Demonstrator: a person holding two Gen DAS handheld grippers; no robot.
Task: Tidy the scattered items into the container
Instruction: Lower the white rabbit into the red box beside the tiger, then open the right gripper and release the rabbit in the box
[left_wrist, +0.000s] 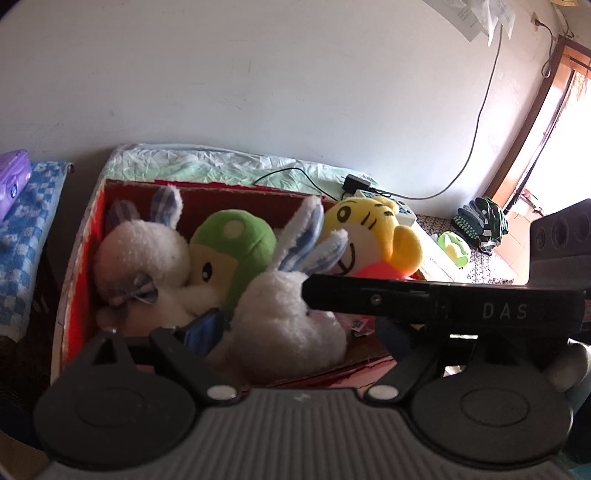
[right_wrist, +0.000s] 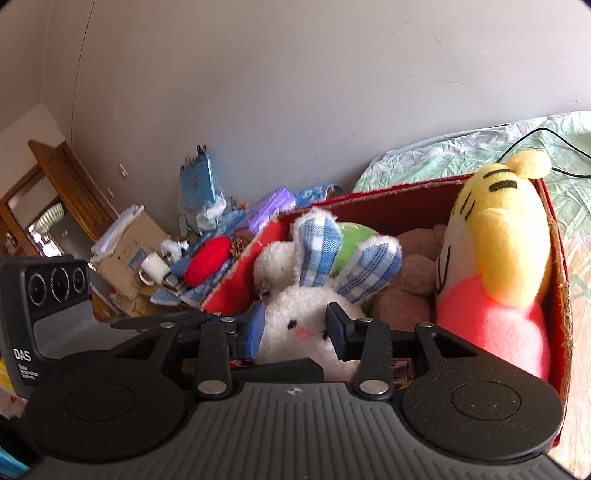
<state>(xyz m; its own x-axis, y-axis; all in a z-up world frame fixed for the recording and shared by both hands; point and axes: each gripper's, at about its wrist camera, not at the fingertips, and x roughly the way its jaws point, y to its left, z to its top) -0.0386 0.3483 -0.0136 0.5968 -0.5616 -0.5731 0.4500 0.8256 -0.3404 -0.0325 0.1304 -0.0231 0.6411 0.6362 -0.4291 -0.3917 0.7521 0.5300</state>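
A red cardboard box (left_wrist: 85, 236) (right_wrist: 557, 288) holds several plush toys: a white rabbit at the left (left_wrist: 142, 251), a green-capped mushroom toy (left_wrist: 232, 240), a yellow tiger toy (left_wrist: 373, 229) (right_wrist: 506, 229) and a brown toy (right_wrist: 413, 273). A second white rabbit with blue checked ears (left_wrist: 284, 317) (right_wrist: 299, 314) lies at the box's near side. My right gripper (right_wrist: 297, 326) has its blue pads on both sides of this rabbit's head. My left gripper (left_wrist: 295, 325) sits at the same rabbit; one blue pad (left_wrist: 203, 328) shows, the other is hidden behind the right gripper's body.
The box stands on a bed with a pale green sheet (left_wrist: 207, 166). A black cable and charger (left_wrist: 354, 182) lie behind it. A blue checked cloth (left_wrist: 26, 229) with a purple pack (left_wrist: 13, 177) is left. A cluttered table with a white mug (right_wrist: 153, 267) stands further left.
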